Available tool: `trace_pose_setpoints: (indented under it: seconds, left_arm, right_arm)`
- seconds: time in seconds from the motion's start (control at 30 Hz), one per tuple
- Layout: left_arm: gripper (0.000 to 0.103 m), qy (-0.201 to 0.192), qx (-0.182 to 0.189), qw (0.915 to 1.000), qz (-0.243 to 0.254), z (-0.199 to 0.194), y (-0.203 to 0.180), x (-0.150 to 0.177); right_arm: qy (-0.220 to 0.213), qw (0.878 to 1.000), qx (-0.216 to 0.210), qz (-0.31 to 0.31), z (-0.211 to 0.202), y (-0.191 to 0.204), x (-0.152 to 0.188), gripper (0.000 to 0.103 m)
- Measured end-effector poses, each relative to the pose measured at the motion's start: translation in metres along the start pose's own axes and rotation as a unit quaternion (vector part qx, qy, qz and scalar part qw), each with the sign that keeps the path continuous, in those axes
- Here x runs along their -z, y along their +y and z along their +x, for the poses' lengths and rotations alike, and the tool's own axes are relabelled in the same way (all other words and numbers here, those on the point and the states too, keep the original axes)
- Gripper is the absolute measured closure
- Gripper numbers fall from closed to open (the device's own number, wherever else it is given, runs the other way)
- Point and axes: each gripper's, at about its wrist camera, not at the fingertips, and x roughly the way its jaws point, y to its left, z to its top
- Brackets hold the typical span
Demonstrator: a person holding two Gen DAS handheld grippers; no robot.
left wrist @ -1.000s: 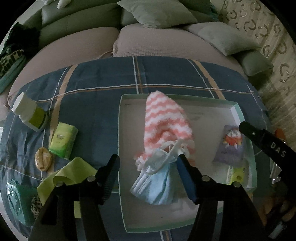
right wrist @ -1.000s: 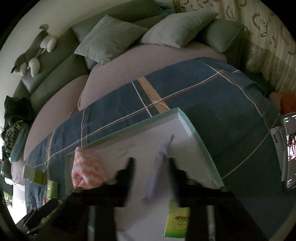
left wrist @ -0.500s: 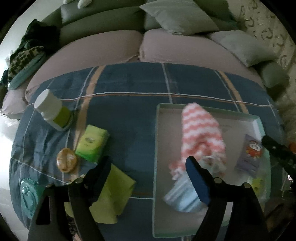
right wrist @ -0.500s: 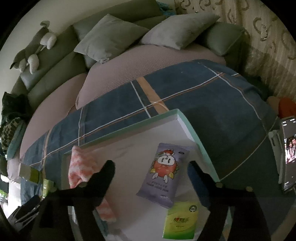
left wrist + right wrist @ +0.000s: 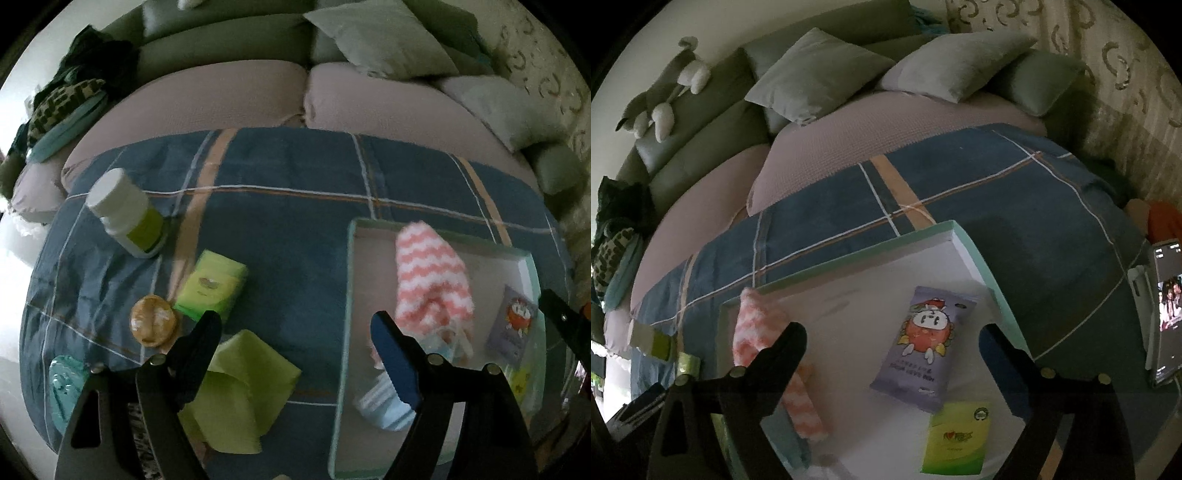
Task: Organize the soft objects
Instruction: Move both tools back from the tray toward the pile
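Observation:
A white tray with a mint rim (image 5: 349, 295) lies on the blue plaid blanket. In it are a pink-and-white zigzag sock (image 5: 432, 280), a light blue face mask (image 5: 384, 402), a purple tissue packet (image 5: 511, 328) and a yellow-green packet (image 5: 521, 380). My left gripper (image 5: 297, 328) is open and empty over the blanket, just left of the tray. A lime cloth (image 5: 240, 384) lies under its left finger. My right gripper (image 5: 892, 332) hovers over the tray (image 5: 979, 258) with its jaws opening. The purple packet (image 5: 923, 347) lies flat between them, untouched. The sock (image 5: 757, 328) lies by its left finger.
Left of the tray lie a white bottle with a green label (image 5: 125, 214), a green tissue pack (image 5: 210, 288), a round golden object (image 5: 153, 321) and a teal item (image 5: 64, 380). A phone (image 5: 1167, 314) stands at the right. Cushions and a sofa back line the far side.
My left gripper opened off the face mask and moved left over the blanket. My right gripper opened wide, and the purple packet, edge-on between its fingers before, now lies flat in the tray.

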Motion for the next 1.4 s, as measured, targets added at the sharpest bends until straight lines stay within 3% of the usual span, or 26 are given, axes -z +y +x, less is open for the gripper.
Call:
trace_pose_setpoints:
  seconds: [0.2, 0.53, 0.7, 0.9, 1.17, 1.3, 1.4]
  left_arm:
    - [0.02, -0.011, -0.017, 0.9984, -0.052, -0.007, 0.04, -0.007]
    - [0.019, -0.031, -0.042, 0.9892, -0.137, -0.022, 0.106, -0.008]
    - [0.019, -0.037, -0.055, 0.9857, -0.155, -0.029, 0.126, -0.006]
    - [0.019, -0.031, -0.072, 0.9835, -0.163, -0.031, 0.148, -0.001]
    - [0.019, -0.03, -0.058, 0.9786, -0.195, -0.031, 0.179, 0.008]
    - [0.007, -0.037, -0.048, 0.9768, -0.205, -0.031, 0.191, 0.012]
    - [0.007, -0.039, -0.038, 0.9759, -0.211, -0.03, 0.198, 0.014]
  right_arm:
    - [-0.025, 0.999, -0.022, -0.02, -0.016, 0.021, 0.001, 0.007]
    - [-0.032, 0.996, -0.071, -0.054, -0.028, 0.06, 0.01, 0.007]
    - [-0.035, 0.992, -0.089, -0.087, -0.033, 0.087, 0.018, 0.007]
    - [-0.009, 0.986, -0.122, -0.116, -0.027, 0.116, 0.032, 0.007]
    - [0.005, 0.976, -0.15, -0.155, -0.023, 0.151, 0.05, 0.007]
    - [0.02, 0.971, -0.168, -0.168, -0.016, 0.165, 0.06, 0.007]
    - [0.036, 0.968, -0.172, -0.18, -0.008, 0.176, 0.068, 0.007]
